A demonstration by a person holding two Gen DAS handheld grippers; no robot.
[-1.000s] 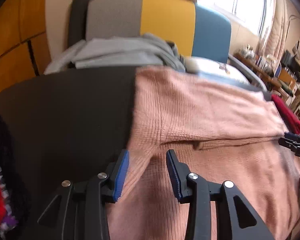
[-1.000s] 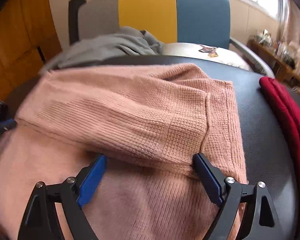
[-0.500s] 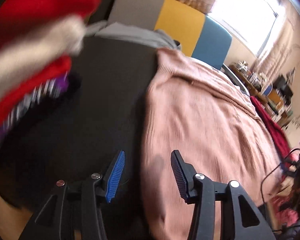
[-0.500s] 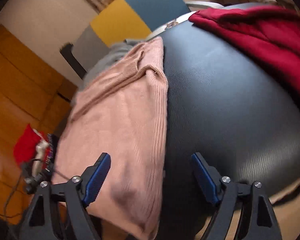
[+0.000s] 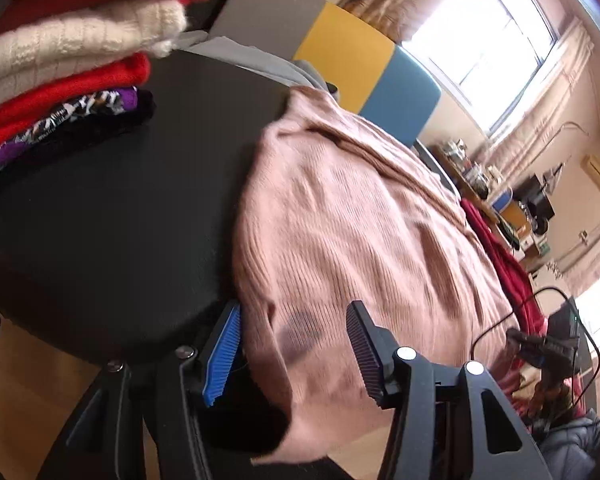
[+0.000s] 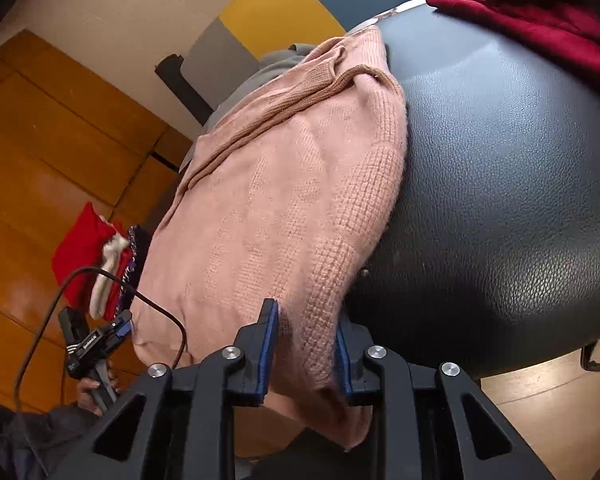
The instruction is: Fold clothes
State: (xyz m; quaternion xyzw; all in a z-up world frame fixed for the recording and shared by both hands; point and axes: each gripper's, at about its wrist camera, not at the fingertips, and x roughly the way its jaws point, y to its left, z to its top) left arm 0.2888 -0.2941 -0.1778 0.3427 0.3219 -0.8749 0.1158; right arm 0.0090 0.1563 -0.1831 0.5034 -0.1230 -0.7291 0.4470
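Note:
A pink knit sweater (image 5: 360, 220) lies spread on the black padded table (image 5: 120, 208), its near hem hanging over the table's front edge. My left gripper (image 5: 292, 346) is open at that edge, its jaws either side of the sweater's left hem corner with a wide gap. In the right wrist view the pink sweater (image 6: 284, 184) runs away along the table (image 6: 500, 200). My right gripper (image 6: 305, 350) is shut on the sweater's right hem corner, and fabric fills the narrow gap. A hand holds the left gripper (image 6: 118, 326) low at the left.
A stack of folded clothes (image 5: 60, 60), red, cream and patterned, sits at the table's far left. A dark red garment (image 6: 532, 16) lies at the right side. Behind the table stands a grey, yellow and blue chair (image 5: 340, 36) with a grey garment (image 5: 260, 62) on it.
Both grippers dropped from above the sweater to its hem at the table's front edge. The right jaws went from wide open to closed on the hem corner. The left jaws kept their gap.

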